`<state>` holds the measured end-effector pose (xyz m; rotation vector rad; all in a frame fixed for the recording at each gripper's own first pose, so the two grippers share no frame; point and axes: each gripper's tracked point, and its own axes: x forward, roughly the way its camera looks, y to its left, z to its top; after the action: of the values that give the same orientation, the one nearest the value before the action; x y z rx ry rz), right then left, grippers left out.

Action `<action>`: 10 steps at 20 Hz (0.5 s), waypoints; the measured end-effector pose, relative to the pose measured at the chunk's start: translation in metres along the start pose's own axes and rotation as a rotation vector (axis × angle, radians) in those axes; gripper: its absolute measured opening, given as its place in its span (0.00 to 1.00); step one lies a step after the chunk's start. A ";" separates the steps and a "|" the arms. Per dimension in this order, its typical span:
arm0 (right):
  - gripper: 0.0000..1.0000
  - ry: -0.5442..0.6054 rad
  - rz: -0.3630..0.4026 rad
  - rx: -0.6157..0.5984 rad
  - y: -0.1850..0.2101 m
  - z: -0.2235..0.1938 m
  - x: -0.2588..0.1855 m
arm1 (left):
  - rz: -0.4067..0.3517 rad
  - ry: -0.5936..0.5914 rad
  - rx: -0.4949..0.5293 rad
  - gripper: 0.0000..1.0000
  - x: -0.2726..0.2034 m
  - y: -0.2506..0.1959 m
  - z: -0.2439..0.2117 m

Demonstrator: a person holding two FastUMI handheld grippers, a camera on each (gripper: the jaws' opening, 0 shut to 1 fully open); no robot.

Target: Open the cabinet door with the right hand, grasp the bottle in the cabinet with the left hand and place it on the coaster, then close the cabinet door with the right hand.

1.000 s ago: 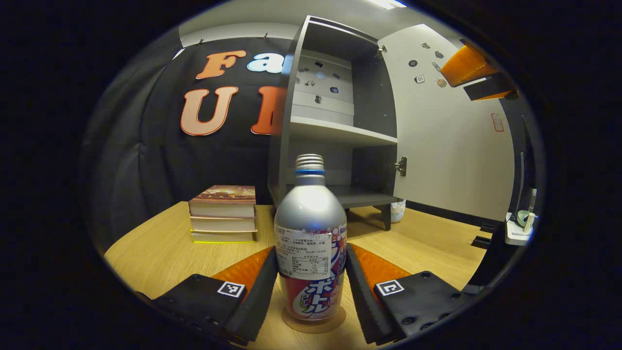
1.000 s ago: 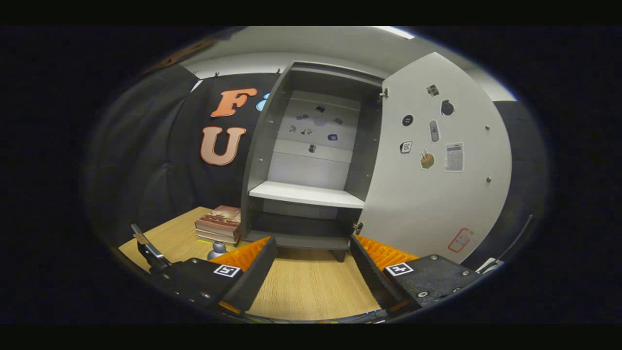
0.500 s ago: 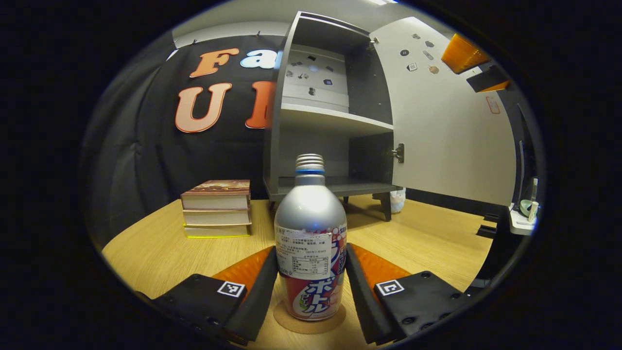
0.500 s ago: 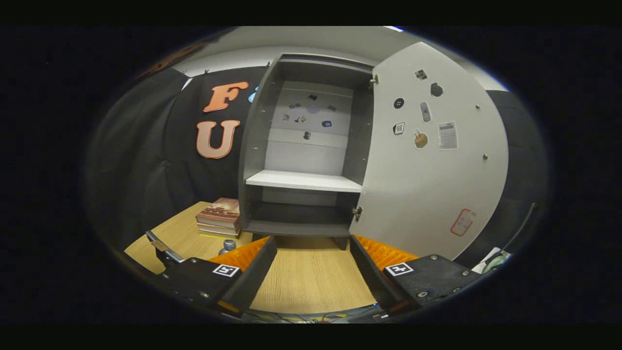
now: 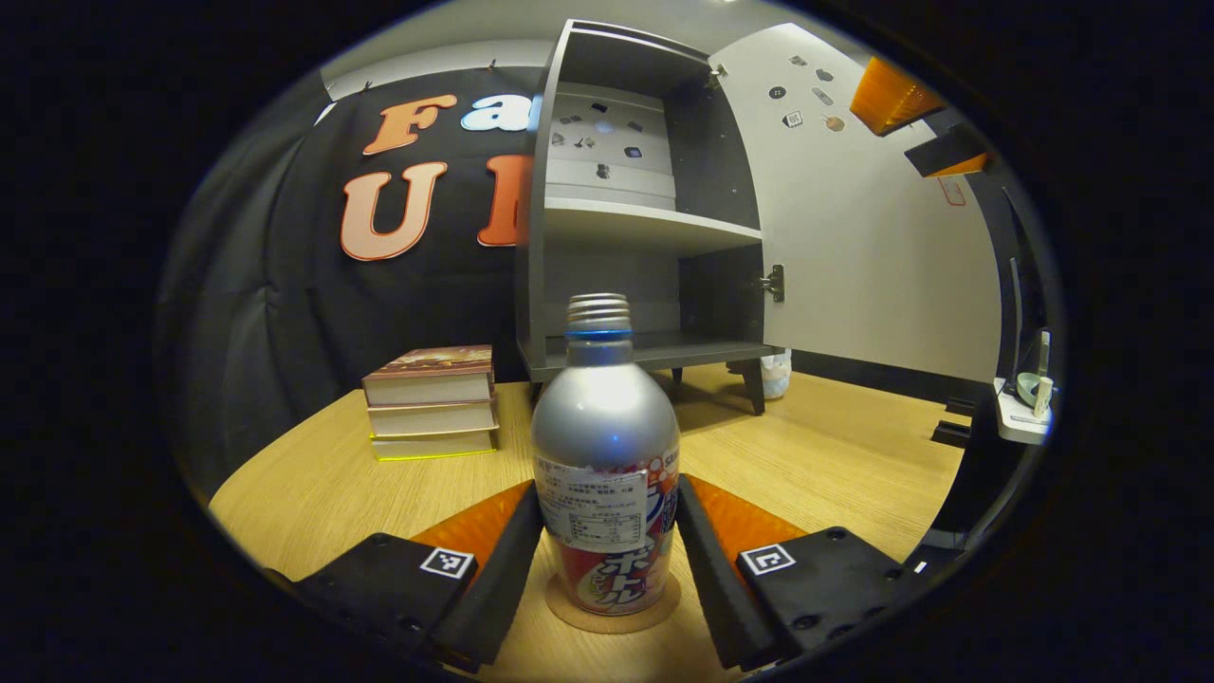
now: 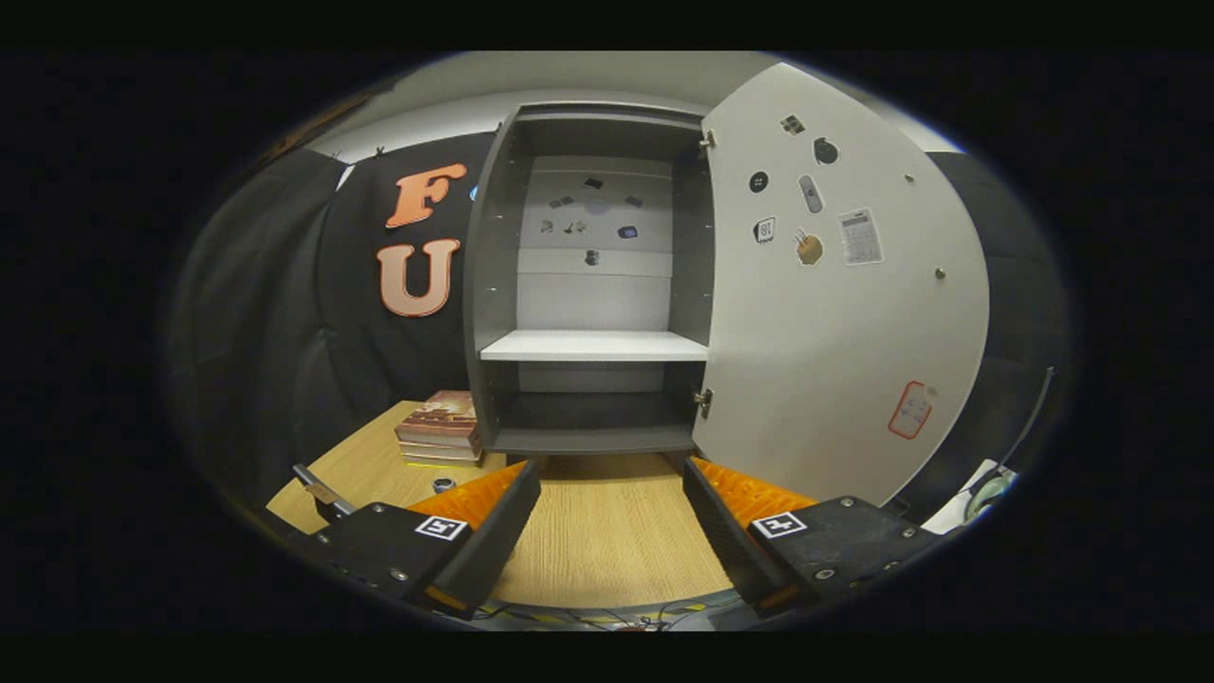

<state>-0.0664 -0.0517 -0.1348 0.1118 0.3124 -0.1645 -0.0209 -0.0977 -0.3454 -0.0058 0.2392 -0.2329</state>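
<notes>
A silver bottle point(image 5: 605, 455) with a red and white label stands upright on a round brown coaster point(image 5: 616, 623) on the wooden table. My left gripper point(image 5: 609, 531) is shut on the bottle's lower body, one finger pressing each side. The dark cabinet point(image 6: 593, 346) stands open, its shelves bare, its white door point(image 6: 835, 313) swung out to the right. My right gripper point(image 6: 612, 503) hangs open in front of the cabinet with nothing between its fingers, left of the door. In the left gripper view the right gripper point(image 5: 915, 123) shows high up by the door point(image 5: 854, 237). The bottle's cap point(image 6: 443, 485) peeks out at lower left.
A stack of three books point(image 5: 432, 403) lies on the table point(image 5: 313, 484) left of the cabinet, also in the right gripper view as the books point(image 6: 441, 427). Stickers dot the door and the cabinet's back wall. A small white shelf point(image 5: 1020, 422) sits at the far right.
The right gripper has moved so the cabinet now faces it more squarely and the door looms closer. The left gripper has dipped slightly, still holding the bottle over the coaster.
</notes>
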 end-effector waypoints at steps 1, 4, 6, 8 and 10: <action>0.93 0.001 0.004 -0.002 0.001 -0.001 0.001 | -0.001 0.002 0.000 0.87 0.000 0.000 0.000; 0.93 0.006 0.018 -0.002 0.003 -0.003 0.001 | -0.003 0.015 0.005 0.87 -0.002 0.001 -0.001; 0.93 0.009 0.024 -0.001 0.005 -0.003 0.001 | -0.003 0.021 0.000 0.87 -0.002 0.001 -0.001; 0.94 0.009 0.023 0.000 0.003 -0.001 0.001 | -0.005 0.031 0.003 0.87 -0.003 0.000 -0.001; 0.93 0.006 0.022 0.002 0.002 0.000 0.001 | -0.006 0.036 0.007 0.87 -0.002 -0.001 0.000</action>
<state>-0.0653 -0.0501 -0.1350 0.1171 0.3171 -0.1430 -0.0226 -0.0982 -0.3446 0.0048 0.2740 -0.2397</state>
